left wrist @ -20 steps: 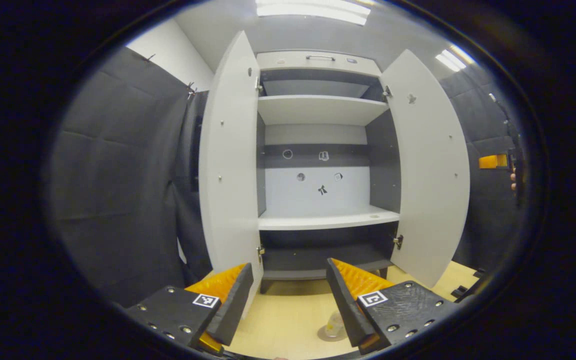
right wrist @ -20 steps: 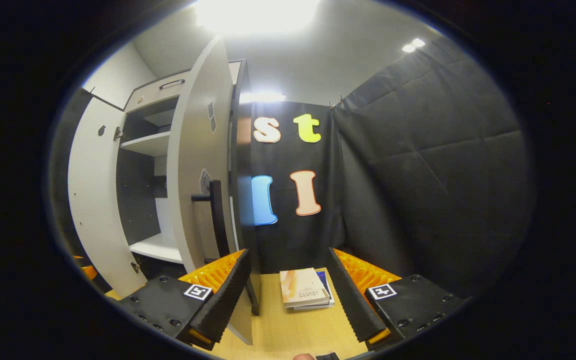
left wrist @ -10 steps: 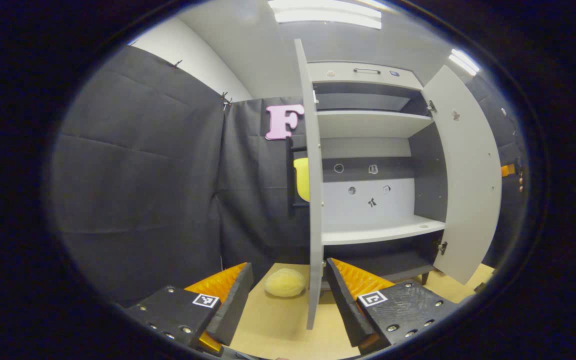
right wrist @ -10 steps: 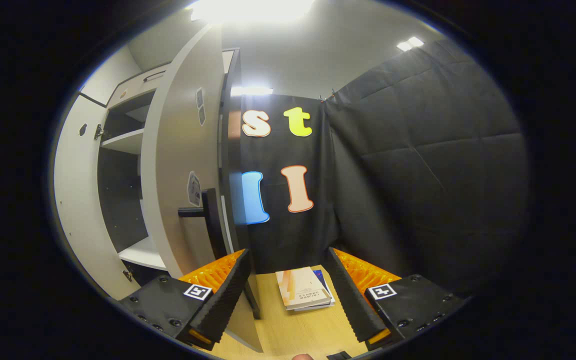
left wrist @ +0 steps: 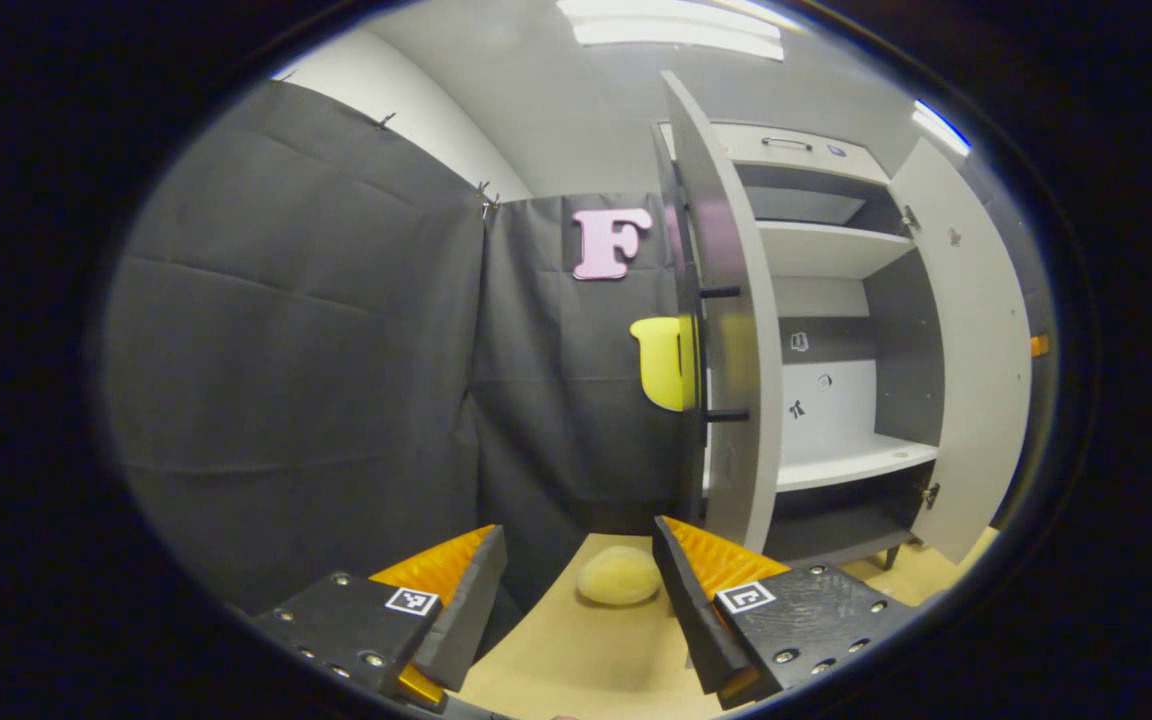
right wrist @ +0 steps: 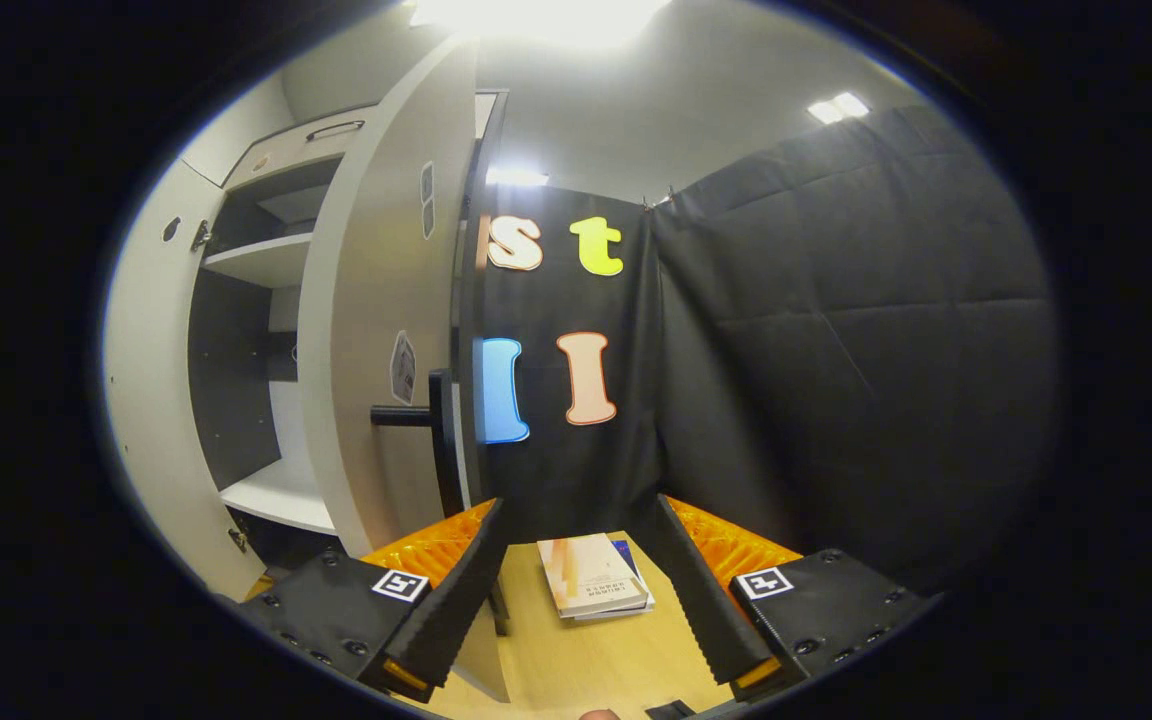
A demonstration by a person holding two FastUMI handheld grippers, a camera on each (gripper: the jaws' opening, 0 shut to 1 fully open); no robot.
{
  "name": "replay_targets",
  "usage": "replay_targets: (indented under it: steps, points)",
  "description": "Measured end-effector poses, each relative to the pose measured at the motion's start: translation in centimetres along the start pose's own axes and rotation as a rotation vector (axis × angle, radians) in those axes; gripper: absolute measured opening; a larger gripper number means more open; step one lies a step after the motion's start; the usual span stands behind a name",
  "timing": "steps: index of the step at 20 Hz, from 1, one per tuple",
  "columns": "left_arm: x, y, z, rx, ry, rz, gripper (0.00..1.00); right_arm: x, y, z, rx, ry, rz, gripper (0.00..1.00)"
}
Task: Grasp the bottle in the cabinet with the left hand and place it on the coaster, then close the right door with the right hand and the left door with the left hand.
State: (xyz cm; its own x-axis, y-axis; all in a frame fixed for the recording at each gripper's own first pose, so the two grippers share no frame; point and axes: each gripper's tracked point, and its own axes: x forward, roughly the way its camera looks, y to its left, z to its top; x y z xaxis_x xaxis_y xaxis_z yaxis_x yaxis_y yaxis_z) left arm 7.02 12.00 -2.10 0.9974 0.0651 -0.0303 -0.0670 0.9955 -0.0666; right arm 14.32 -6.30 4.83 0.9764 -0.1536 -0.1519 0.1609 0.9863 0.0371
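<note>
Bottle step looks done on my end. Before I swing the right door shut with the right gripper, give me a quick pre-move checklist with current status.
1. Right gripper open and empty: ok.
2. Right door open, its handle in view beside the near finger: ok.
3. Gripper touching the door or handle: cannot tell.
4. Cabinet shelf bare, nothing sticking out to block the doors: ok.
5. Left gripper open and empty, short of the left door: ok.
6. Bottle on the coaster: cannot tell.
</note>
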Motion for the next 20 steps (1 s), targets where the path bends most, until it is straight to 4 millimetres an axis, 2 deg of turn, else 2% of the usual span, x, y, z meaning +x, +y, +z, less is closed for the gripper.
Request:
replay_targets:
  steps: [4, 5, 6, 7, 9, 13, 19, 20]
  points:
    - [1.5, 0.8, -0.6, -0.005, 0.008, -0.014, 0.87, -0.6, 2.1, -0.1, 0.012, 0.008, 0.021, 0.96]
    - [1.8, 0.8, -0.8, -0.007, 0.008, -0.020, 0.87, -0.8, 3.0, -0.2, 0.021, 0.011, 0.037, 0.96]
    - [2.1, 1.0, -0.9, -0.009, 0.009, -0.024, 0.87, -0.9, 3.9, -0.2, 0.029, 0.013, 0.055, 0.92]
    - [2.4, 1.1, -0.9, -0.011, 0.008, -0.028, 0.87, -1.1, 4.9, -0.3, 0.035, 0.016, 0.073, 0.96]
    - [2.8, 1.5, -1.0, -0.017, 0.010, -0.033, 0.87, -1.2, 6.7, -0.3, 0.044, 0.016, 0.103, 0.96]
    - [2.8, 2.7, -1.0, -0.020, 0.010, -0.036, 0.87, -1.1, 10.0, -0.5, 0.068, 0.017, 0.152, 0.96]
    - [2.8, 3.5, -1.1, -0.007, 0.015, -0.016, 0.85, 0.0, 15.4, -0.4, 0.071, 0.015, 0.244, 0.96]
    - [2.8, 3.7, -1.2, -0.005, 0.016, -0.009, 0.84, 0.2, 16.4, -0.3, 0.077, 0.017, 0.263, 0.92]
